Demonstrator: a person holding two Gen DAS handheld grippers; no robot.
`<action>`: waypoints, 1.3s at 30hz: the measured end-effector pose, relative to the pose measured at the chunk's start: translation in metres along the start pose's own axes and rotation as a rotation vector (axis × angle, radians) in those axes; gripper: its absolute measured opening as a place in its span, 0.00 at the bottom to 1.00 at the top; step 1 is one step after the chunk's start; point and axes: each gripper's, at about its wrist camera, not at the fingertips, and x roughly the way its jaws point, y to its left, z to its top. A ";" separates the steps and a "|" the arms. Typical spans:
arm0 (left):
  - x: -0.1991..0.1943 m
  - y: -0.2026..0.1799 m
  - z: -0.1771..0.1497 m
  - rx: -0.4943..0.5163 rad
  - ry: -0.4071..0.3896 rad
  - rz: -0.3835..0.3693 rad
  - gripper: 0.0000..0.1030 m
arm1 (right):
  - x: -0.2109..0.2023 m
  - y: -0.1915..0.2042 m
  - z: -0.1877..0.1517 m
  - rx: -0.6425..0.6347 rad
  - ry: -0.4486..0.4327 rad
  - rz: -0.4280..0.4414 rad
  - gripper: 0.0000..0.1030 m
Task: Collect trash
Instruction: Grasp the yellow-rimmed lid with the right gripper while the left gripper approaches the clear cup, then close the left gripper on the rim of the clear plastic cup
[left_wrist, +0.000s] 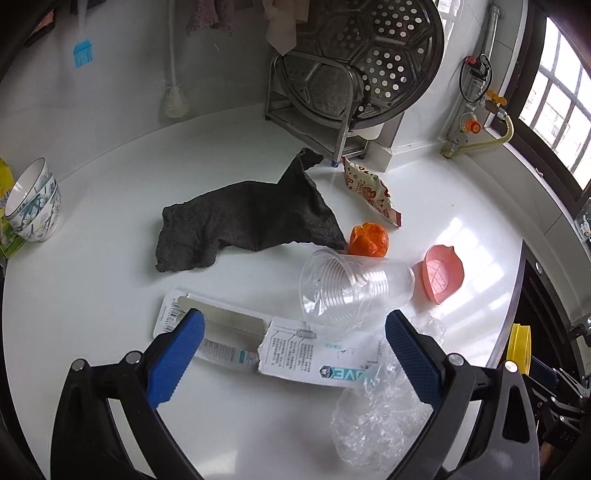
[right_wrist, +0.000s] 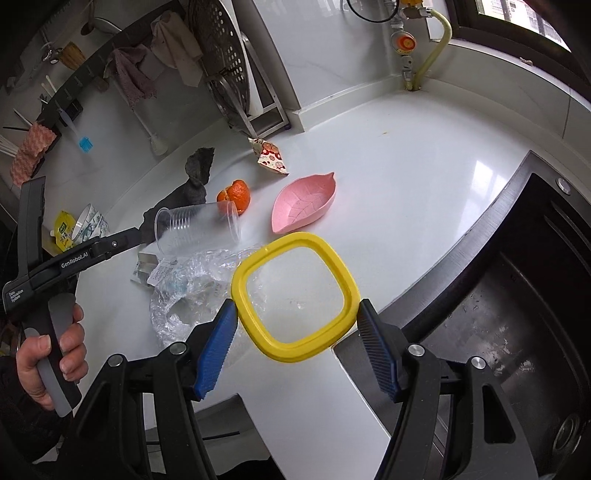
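**Trash scattered on the white counter, both grippers hovering above it**

At the far left, stacked patterned bowls (left_wrist: 35, 201) are sitting near the counter edge. A dark grey cloth (left_wrist: 243, 221) is lying crumpled across the middle of the white countertop (left_wrist: 110, 280). In front of it, torn cardboard packaging (left_wrist: 236, 339) is lying flat, and the left gripper (left_wrist: 295, 354) is hanging over it with its jaws standing wide apart, nothing pressed between the blue pads.

A clear plastic cup (left_wrist: 351, 288) is lying on its side just beyond that packaging, with an orange peel (left_wrist: 369, 240) touching its far side. A crumpled clear plastic wrapper (left_wrist: 373, 417) is lying by the right pad. Behind the peel, a printed snack wrapper (left_wrist: 369, 188) is resting near the steamer rack (left_wrist: 362, 62). A pink leaf-shaped dish (left_wrist: 441, 273) is sitting to the right of the cup.

In the right wrist view, a hand (right_wrist: 48, 354) is grasping the left tool's handle. The right gripper (right_wrist: 297, 332) is holding a yellow-rimmed square lid (right_wrist: 295, 291) between its pads, jaws spread wide across it, above the counter's edge beside the dark sink (right_wrist: 517, 314).
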 end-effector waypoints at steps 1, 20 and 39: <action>0.004 -0.003 0.002 -0.002 0.004 -0.008 0.94 | -0.002 -0.002 -0.001 0.004 -0.003 -0.003 0.62; 0.058 -0.029 0.013 -0.020 0.124 -0.058 0.54 | -0.001 -0.030 -0.010 0.060 -0.011 -0.025 0.62; 0.037 -0.021 0.017 -0.044 0.090 -0.180 0.13 | -0.004 -0.021 -0.014 0.040 -0.016 -0.004 0.62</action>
